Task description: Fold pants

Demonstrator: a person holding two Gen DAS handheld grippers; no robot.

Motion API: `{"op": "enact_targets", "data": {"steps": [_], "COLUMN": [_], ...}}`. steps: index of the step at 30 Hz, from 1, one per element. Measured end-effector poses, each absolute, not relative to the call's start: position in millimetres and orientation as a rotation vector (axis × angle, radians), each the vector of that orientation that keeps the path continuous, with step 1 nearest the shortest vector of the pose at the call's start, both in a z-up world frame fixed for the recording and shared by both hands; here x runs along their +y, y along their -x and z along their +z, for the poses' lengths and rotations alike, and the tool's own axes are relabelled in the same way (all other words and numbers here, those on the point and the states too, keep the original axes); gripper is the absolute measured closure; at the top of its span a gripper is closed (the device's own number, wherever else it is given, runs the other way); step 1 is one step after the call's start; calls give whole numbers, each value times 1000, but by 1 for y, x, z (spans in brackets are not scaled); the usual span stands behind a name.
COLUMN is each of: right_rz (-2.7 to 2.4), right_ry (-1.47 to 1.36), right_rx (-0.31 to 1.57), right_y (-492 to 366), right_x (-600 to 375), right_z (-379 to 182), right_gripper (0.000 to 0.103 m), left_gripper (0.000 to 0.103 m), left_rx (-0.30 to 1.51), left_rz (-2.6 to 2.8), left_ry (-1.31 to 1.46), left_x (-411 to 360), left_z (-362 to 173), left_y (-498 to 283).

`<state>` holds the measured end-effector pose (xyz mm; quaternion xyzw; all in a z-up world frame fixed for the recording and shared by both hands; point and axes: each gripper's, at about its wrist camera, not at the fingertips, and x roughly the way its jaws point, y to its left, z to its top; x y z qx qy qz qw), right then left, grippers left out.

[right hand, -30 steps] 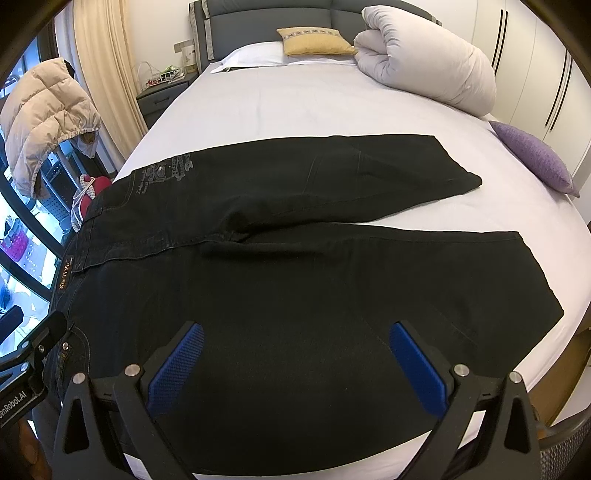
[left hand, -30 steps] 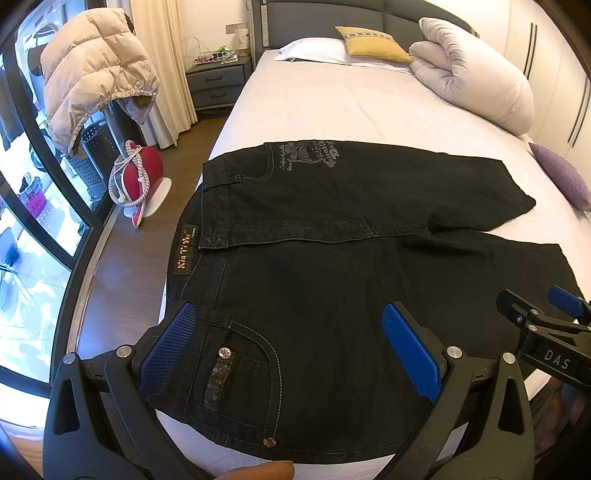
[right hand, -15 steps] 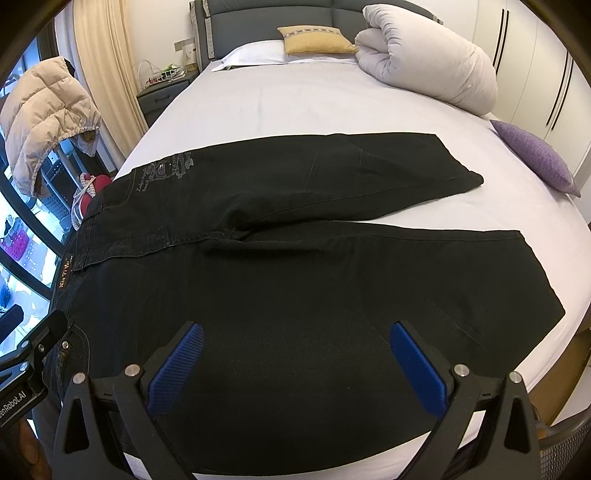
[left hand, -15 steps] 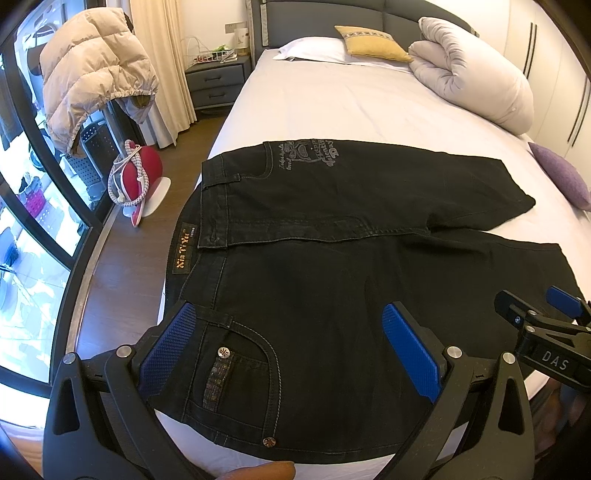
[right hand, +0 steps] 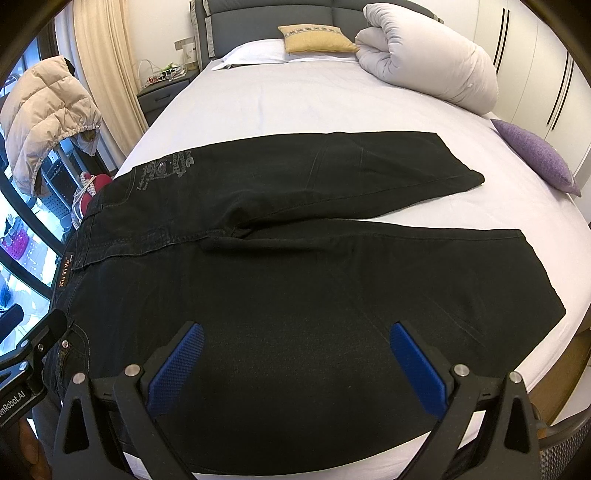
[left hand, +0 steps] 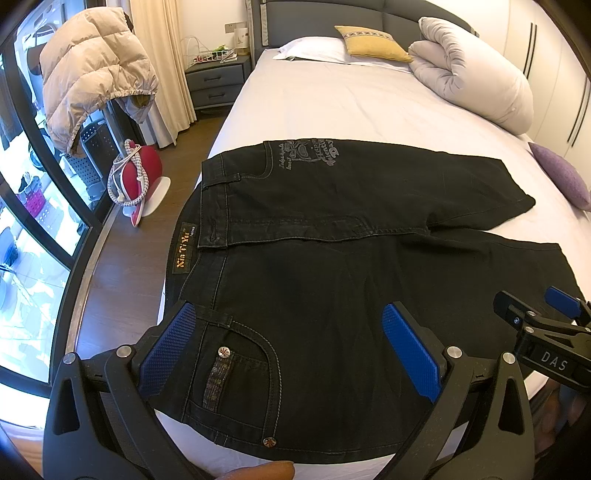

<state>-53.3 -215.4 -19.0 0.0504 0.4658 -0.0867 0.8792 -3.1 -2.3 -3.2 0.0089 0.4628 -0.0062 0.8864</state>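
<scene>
No fold is seen yet: the pants (left hand: 332,266) are laid flat across the bed (left hand: 332,103), waistband at the left, both legs spread rightward. The left gripper (left hand: 291,354) is held spread above the hip pocket, the right gripper (right hand: 295,365) spread above the near leg (neither pinching cloth). All folds remain. Beyond, a duvet (right hand: 436,55) is seen rolled.

Your left wrist camera looks from the near edge of the bed (left hand: 332,96) over the waistband end of the pants (left hand: 332,266), close above them. Your right wrist camera faces likewise, set further along the legs. Both views share pants, bed and headboard (right hand: 269,14).
</scene>
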Motion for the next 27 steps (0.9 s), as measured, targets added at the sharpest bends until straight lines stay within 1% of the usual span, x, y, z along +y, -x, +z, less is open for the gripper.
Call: {"op": "enact_targets", "data": {"steps": [14, 27], "right_rz": [-179, -177], "right_ry": [-112, -115], "right_rx": [980, 987], "right_y": [54, 54], "right_x": [-213, -213], "right_z": [-21, -23], "right_gripper": [0, 0], "left_gripper": [0, 0], "left_rx": [961, 925], "left_rz": [-11, -1], "left_ry": [-22, -42], "left_x": [-2, -4], "left_z": [-5, -3], "left_y": [3, 6]}}
